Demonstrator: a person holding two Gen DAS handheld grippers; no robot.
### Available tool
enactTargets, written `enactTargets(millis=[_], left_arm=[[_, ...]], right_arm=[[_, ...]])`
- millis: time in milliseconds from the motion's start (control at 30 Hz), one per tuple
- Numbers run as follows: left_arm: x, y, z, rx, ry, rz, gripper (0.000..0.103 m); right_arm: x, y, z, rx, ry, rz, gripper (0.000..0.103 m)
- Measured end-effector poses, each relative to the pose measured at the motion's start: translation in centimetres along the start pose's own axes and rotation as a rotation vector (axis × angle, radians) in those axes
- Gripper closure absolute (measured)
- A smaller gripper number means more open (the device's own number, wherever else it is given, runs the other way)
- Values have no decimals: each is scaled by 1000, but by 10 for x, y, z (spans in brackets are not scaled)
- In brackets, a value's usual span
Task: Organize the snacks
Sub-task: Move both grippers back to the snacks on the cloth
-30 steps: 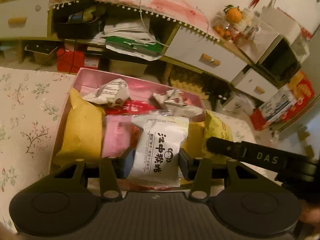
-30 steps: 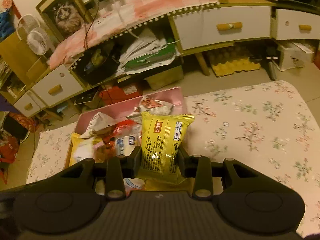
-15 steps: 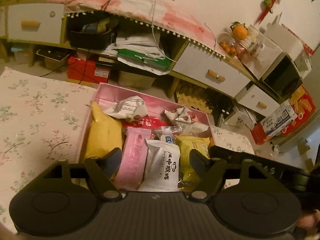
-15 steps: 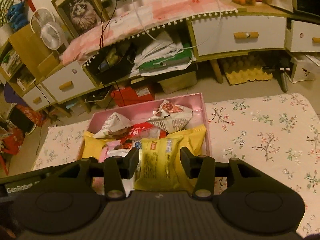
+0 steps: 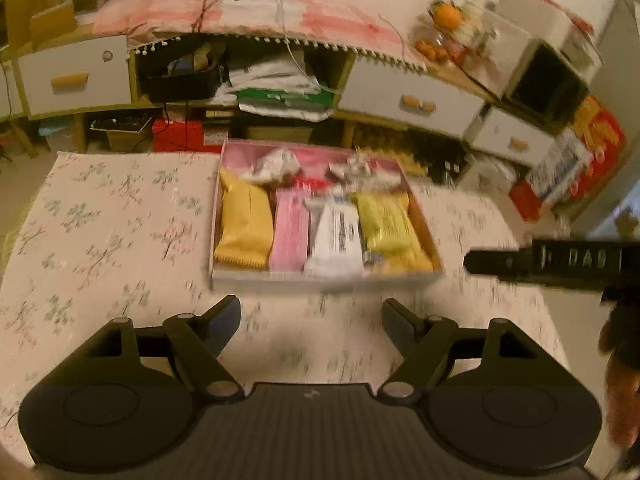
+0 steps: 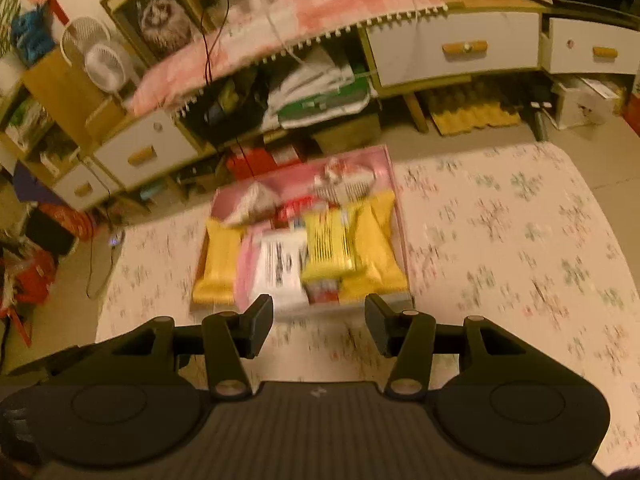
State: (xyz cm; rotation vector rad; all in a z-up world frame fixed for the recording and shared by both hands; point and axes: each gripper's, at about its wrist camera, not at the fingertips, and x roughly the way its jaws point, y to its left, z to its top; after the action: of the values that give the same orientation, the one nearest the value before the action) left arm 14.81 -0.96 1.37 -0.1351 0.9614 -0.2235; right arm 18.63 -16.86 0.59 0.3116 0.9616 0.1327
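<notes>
A pink box (image 5: 320,280) (image 6: 403,240) on the floral tablecloth holds a row of snack packets: an orange-yellow one (image 5: 242,224), a pink one (image 5: 289,232), a white one (image 5: 334,240) (image 6: 278,268) and a bright yellow one (image 5: 386,222) (image 6: 328,246). More wrappers lie at its back. My left gripper (image 5: 311,312) hovers over bare cloth in front of the box, its jaws opening with nothing between them. My right gripper (image 6: 319,308) hangs just before the box's front edge, jaws also opening and empty. In the left wrist view the right tool's black body (image 5: 560,264) shows at the right.
The floral tablecloth (image 6: 520,240) stretches to both sides of the box. Beyond the table stands a low cabinet with white drawers (image 5: 404,100), cluttered shelves (image 5: 280,92) and a small fan (image 6: 106,66). A hand (image 5: 620,360) shows at the right edge.
Both grippers let go of their packets, the left the white one, the right the yellow one. They opened and drew back and up from the box, where the packets now lie.
</notes>
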Motion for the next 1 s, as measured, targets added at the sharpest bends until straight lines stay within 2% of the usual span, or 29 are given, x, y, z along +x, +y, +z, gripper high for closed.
enactTargets(millis=[133, 233, 300, 333, 500, 700, 833, 1000], left_arm=[[0, -6, -27, 62, 62, 25, 21], [6, -9, -43, 79, 104, 13, 21], [6, -11, -50, 100, 108, 22, 21], [5, -13, -52, 107, 101, 34, 22], [2, -20, -64, 114, 93, 10, 22], [27, -32, -88, 94, 175, 0, 23], [43, -40, -98, 118, 200, 36, 28], [60, -57, -109, 221, 206, 102, 28]], right_arm=[[-8, -3, -14, -3, 28, -28, 51], [-9, -11, -31, 6, 34, 2, 49], [-5, -12, -39, 0, 79, -24, 49], [-7, -10, -40, -15, 72, -24, 49], [-13, -9, -47, -40, 88, 20, 44], [-8, -15, -64, -59, 125, -37, 38], [8, -26, -79, -23, 205, -60, 38], [23, -37, -95, 2, 275, -79, 39]])
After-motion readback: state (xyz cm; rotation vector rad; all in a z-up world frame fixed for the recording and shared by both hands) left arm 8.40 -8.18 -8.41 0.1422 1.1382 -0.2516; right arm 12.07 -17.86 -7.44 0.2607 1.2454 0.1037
